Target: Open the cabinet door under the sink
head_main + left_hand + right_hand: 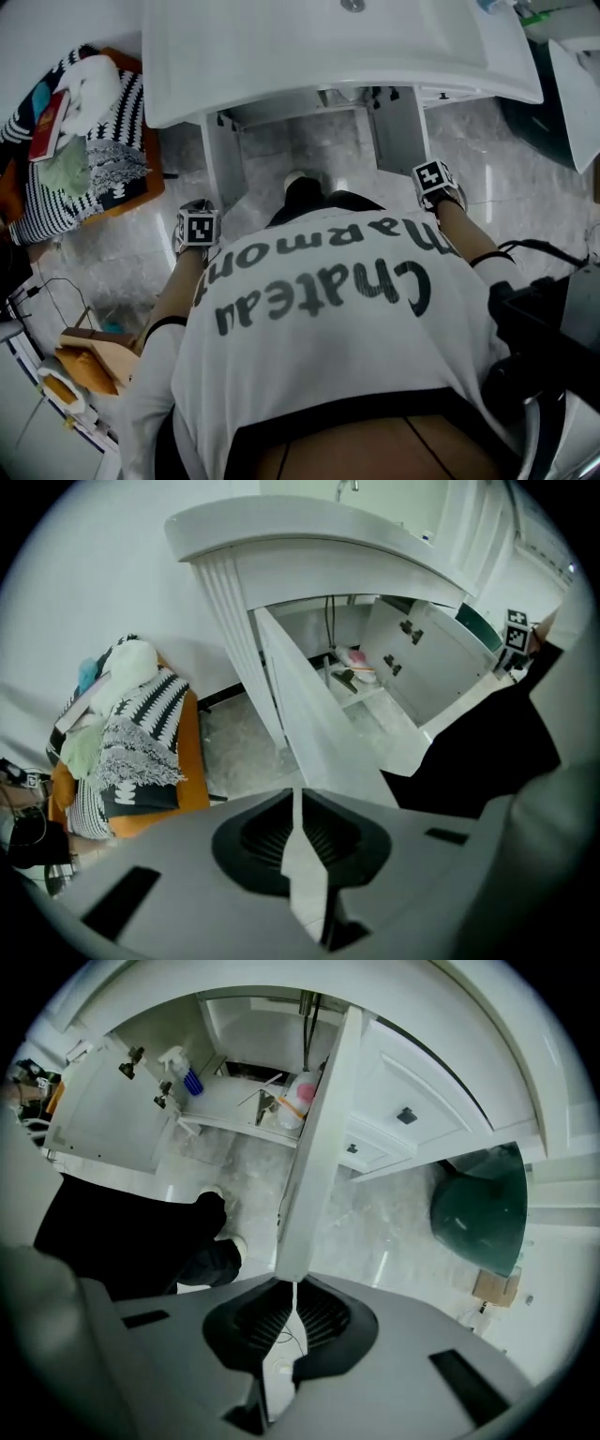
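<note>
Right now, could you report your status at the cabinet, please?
Left gripper shut on left door; right gripper shut on right door. Both doors open. Nothing visibly blocking.

The person wore a white T-shirt (328, 356) with large dark lettering (323, 281) across the back, reading "Chateau Marmont". A thin dark band (165, 323) ringed the arm behind the left tongs (298, 794), at the sleeve's end. A like band (492, 255) ringed the arm behind the right tongs (295, 1286). A dark waistband (328, 412) edged the shirt's hem. Beside the right tongs showed black trousers (122, 1232) and a pale shoe (232, 1244). Both tongs had smooth grey shells with black ribbed hollows round the jaws. Each bore a cube (199, 228) with black-and-white square markers.
</note>
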Motion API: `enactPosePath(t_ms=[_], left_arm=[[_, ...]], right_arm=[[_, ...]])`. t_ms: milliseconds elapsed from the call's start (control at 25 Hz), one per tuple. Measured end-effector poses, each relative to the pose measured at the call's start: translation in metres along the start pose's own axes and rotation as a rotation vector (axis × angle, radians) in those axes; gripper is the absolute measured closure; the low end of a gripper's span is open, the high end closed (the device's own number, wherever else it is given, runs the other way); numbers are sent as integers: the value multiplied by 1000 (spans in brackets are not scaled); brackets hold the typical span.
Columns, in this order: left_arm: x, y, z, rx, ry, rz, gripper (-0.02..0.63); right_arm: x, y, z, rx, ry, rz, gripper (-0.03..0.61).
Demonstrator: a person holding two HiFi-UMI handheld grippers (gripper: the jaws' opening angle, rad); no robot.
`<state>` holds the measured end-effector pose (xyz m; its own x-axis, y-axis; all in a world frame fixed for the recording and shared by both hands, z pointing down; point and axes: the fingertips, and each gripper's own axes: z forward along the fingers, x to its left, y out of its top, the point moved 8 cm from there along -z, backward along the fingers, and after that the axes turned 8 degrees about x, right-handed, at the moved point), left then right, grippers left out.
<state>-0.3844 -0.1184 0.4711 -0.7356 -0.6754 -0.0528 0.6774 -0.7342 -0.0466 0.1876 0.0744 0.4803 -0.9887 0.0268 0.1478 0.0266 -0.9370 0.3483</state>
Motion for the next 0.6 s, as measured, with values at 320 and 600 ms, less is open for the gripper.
enactPosePath(t_ms=[320,600], left_arm=[[-18,-12,-26,-95,37,-342,594],[-56,-35,-50,-197,126,-449,594]], right_arm=[[-26,-38,-1,-243,255,408,563],[-55,-80,-9,-439,332,461,563]])
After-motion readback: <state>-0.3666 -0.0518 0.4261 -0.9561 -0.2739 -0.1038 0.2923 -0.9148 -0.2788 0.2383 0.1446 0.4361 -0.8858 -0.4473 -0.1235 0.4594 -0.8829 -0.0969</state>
